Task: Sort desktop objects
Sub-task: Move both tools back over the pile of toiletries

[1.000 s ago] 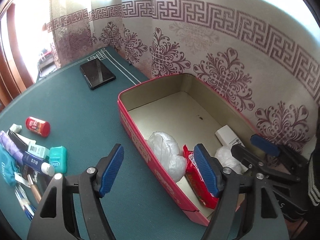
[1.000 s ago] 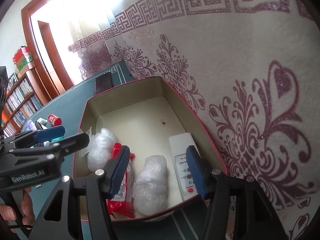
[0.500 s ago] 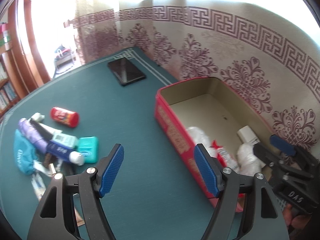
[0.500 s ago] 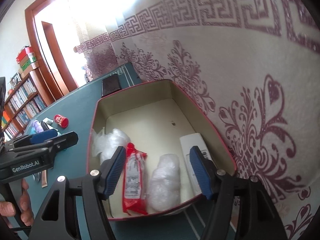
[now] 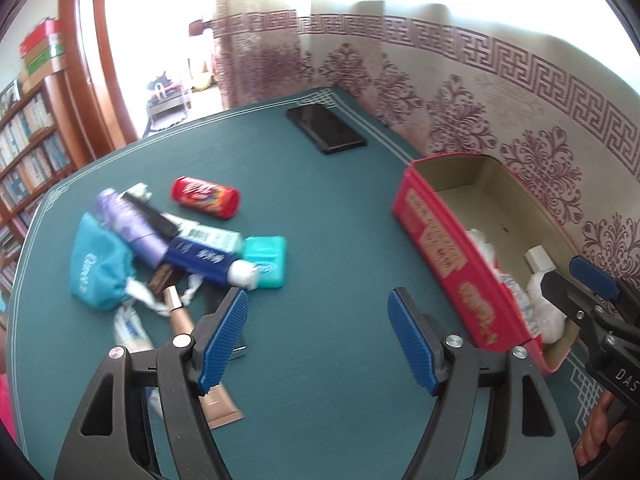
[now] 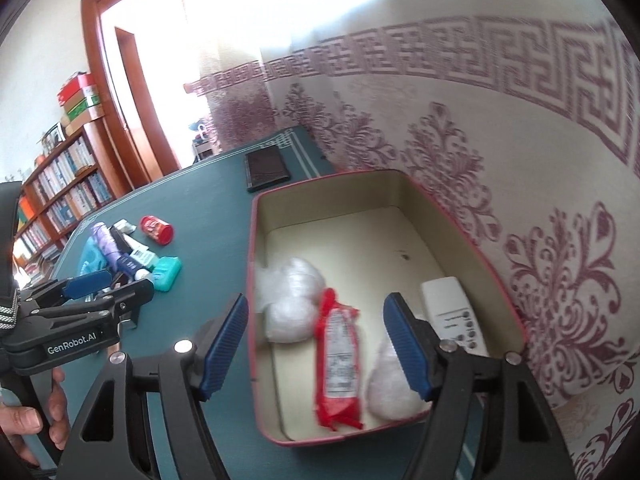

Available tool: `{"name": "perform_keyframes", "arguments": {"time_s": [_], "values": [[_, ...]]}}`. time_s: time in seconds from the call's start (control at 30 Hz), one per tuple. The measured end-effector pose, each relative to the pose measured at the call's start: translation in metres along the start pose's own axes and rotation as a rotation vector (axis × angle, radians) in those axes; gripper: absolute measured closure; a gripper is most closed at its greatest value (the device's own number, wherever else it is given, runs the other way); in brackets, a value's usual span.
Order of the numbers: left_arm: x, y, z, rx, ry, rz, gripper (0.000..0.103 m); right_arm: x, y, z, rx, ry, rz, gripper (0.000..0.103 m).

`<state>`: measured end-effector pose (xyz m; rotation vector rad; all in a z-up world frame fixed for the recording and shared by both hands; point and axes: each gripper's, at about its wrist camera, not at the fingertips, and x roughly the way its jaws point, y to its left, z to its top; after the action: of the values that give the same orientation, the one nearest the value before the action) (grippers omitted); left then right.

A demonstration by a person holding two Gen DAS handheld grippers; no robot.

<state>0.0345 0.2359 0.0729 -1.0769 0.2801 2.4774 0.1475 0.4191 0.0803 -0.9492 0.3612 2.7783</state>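
**Sorting pauses between box and pile**

Table (image 5: 328,360) in dark green fills the lower frame and carries everything. Red box (image 5: 448,256) sits at right against the curtain, holding wrapped bundles, a red packet (image 6: 336,356) and a remote (image 6: 454,312) — apparently the collecting place. Pile of toiletries (image 5: 168,252) lies at left centre, unsorted, a red can (image 5: 206,197) just beside it. Left gripper (image 5: 318,336) hangs above bare table, jaws wide and empty — likely bound for the pile. Right gripper (image 6: 316,344) hovers over the box's near end, wide and empty too.
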Motion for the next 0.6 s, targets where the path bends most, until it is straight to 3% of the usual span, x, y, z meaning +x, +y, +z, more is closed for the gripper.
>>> {"name": "perform_keyframes", "arguments": {"time_s": [0.6], "values": [[-0.005, 0.086, -0.023, -0.142, 0.009, 0.060, 0.027, 0.000, 0.070, 0.001, -0.124, 0.055, 0.058, 0.023]]}}
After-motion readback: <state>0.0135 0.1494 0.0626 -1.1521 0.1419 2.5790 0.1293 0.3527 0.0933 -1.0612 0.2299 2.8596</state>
